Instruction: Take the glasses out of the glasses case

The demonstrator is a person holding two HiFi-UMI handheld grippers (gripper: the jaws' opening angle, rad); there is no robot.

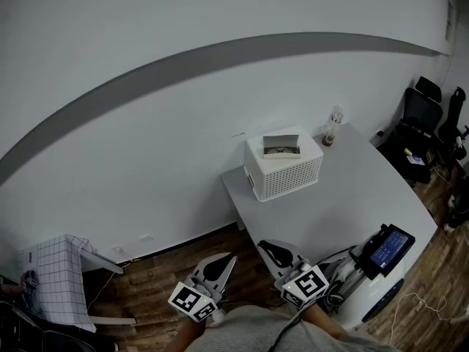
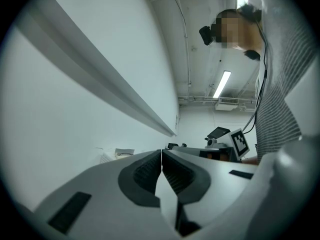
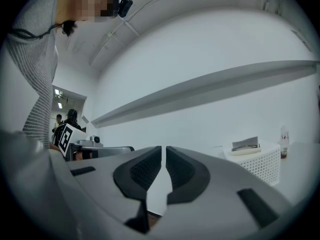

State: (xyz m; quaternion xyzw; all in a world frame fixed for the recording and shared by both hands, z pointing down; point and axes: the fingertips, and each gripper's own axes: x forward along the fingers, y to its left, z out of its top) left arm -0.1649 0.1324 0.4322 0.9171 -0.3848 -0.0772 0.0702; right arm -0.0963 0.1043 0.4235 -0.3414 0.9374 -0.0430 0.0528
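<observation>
At the bottom edge of the head view, close to the person's body, both tools are held level and side by side, well short of the task's things. Left tool (image 1: 229, 259): jaws pressed together, pads meeting at the tip, nothing between them, as its own view shows (image 2: 161, 156). Right tool (image 1: 265, 246): jaws closed down to a hairline slit (image 3: 163, 151), nothing in it; it sits just over the near corner of the grey desk (image 1: 352, 189). Glasses case (image 1: 282, 147): pale, lying on top of a white perforated basket (image 1: 289, 176) at the desk's far end, against the wall, well apart from both tools. Dark-rimmed glasses (image 1: 279, 151) show inside the case. The right gripper view catches the case (image 3: 246, 145) on the basket too. Small bottle (image 1: 331, 130) stands upright just beside the basket, by the wall. Device with a lit blue screen (image 1: 388, 246) at the desk's near right corner. Wood floor (image 1: 161, 277) below the left tool.
</observation>
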